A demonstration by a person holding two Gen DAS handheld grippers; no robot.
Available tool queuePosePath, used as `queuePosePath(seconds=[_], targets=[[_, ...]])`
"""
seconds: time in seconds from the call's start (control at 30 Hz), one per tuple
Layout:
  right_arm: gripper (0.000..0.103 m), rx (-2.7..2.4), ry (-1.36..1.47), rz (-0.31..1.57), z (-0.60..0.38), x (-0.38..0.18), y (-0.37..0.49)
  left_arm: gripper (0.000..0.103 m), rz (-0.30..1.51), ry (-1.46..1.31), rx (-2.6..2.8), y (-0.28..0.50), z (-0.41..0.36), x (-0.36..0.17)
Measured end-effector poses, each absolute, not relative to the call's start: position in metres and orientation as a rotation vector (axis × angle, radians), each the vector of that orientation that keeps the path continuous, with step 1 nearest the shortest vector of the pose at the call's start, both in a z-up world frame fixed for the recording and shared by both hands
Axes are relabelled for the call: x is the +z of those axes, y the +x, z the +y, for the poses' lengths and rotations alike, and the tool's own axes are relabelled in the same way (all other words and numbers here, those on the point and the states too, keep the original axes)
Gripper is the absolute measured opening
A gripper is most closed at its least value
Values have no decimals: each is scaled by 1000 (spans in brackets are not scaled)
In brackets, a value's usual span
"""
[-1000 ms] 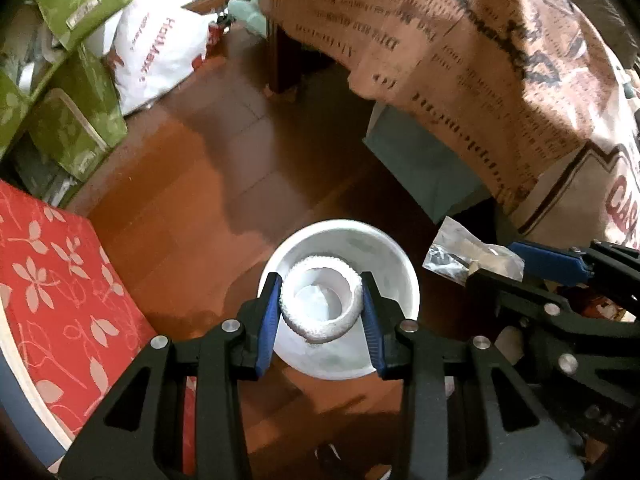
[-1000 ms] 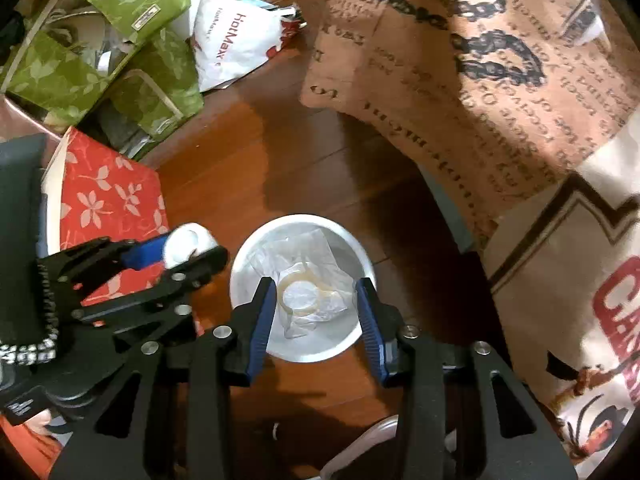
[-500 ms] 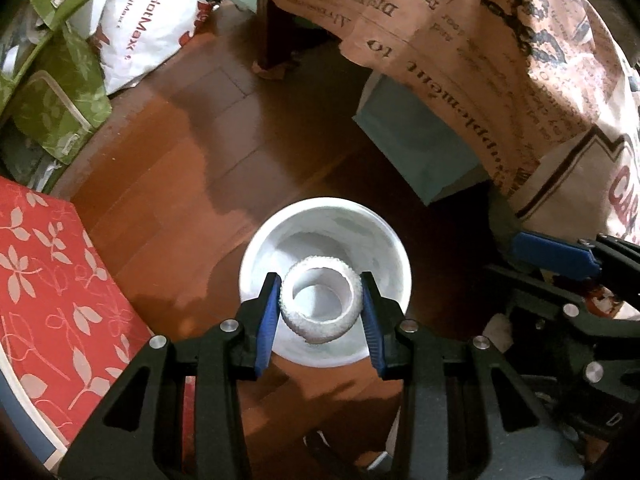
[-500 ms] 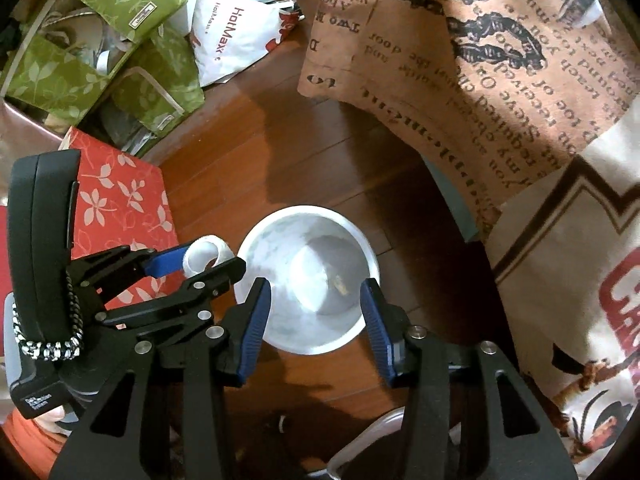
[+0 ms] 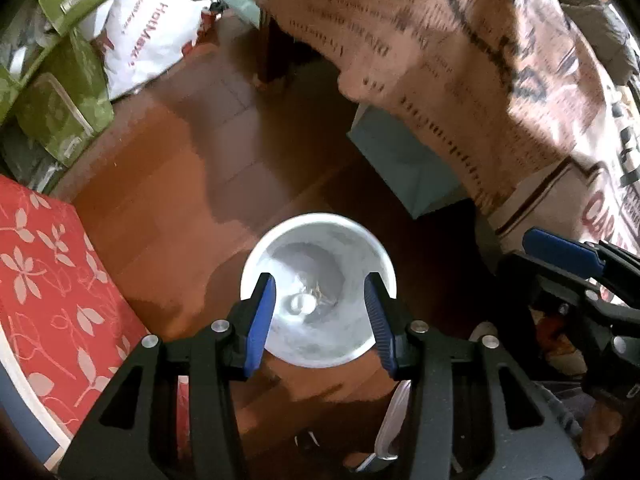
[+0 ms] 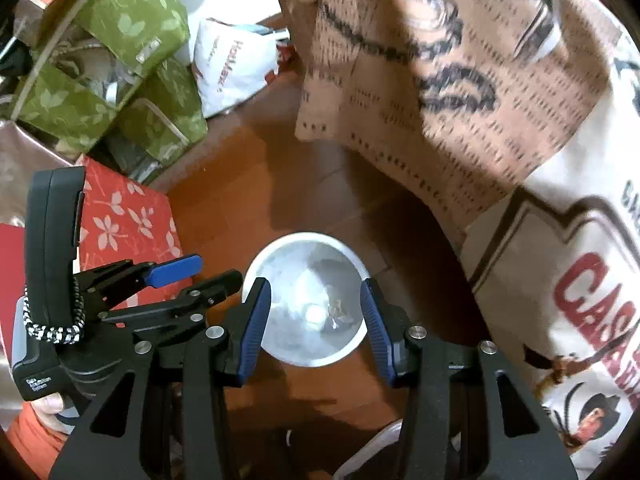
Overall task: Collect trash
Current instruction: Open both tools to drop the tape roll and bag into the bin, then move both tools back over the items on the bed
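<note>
A white bin (image 5: 352, 240) stands on the wooden floor right below both grippers. At its bottom lie a white tape roll (image 5: 301, 304) and a crumpled clear wrapper (image 5: 324, 298). My left gripper (image 5: 320, 316) hangs over the bin's near rim, its jaws opening with nothing between them. In the right wrist view the bin (image 6: 280, 264) holds the same roll (image 6: 316, 314) and wrapper (image 6: 340, 312). My right gripper (image 6: 316, 328) hovers open and empty above it. The left gripper (image 6: 218, 270) shows there at the left, beside the bin.
A table draped in a printed cloth (image 5: 460, 60) overhangs on the right, with a teal box (image 5: 404, 168) under it. A red floral cushion (image 5: 44, 280) lies at the left. Green bags (image 6: 120, 60) and a white plastic bag (image 6: 232, 68) crowd the far left corner.
The left gripper let go of the white roll, which dropped into the bin. Earlier the right gripper released the clear wrapper there too. Both grippers have risen slightly.
</note>
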State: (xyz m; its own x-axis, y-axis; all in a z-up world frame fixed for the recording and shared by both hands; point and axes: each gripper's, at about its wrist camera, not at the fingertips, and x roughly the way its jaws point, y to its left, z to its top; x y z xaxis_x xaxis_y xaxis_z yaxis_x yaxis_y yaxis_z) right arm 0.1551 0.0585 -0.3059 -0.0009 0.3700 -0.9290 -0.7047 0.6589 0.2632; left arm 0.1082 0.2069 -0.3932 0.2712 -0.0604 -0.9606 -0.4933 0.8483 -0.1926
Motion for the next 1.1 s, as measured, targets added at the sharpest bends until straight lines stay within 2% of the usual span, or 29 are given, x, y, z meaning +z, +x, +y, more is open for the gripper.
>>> queuePosePath(seconds=[0.5,0.73,1.0,1.1], targets=[[43,817,-225,1070,10,-213,176,45,999,-358,346,122,189,-270],[43,767,-150,961,-33,-165,194,45,866,-271,300,145,152,-207],[43,679,-148,827,-86,-121,217,46,770,-216,220,186,101,-164],[43,638,-153,814,-106,-114,230,51,744,-197,172,205,77,-152]])
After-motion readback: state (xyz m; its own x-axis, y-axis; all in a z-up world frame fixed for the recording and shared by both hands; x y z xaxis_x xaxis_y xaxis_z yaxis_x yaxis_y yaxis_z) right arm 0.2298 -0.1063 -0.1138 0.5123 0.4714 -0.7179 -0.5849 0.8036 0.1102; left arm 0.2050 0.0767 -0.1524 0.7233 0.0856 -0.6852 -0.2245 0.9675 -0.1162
